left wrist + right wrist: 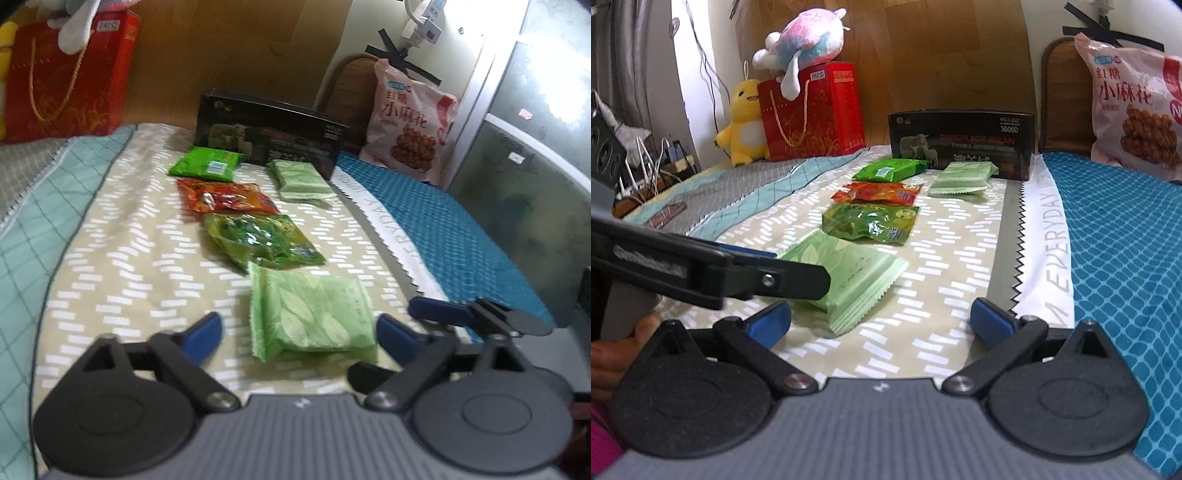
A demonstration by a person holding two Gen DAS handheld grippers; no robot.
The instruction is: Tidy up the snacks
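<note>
Patterned bedspread [129, 229]; snack packets [258, 243] lined up

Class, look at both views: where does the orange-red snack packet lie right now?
The orange-red snack packet lies flat on the beige patterned cloth, second in the column, between the bright green packet behind it and the olive-green packet in front.
</note>
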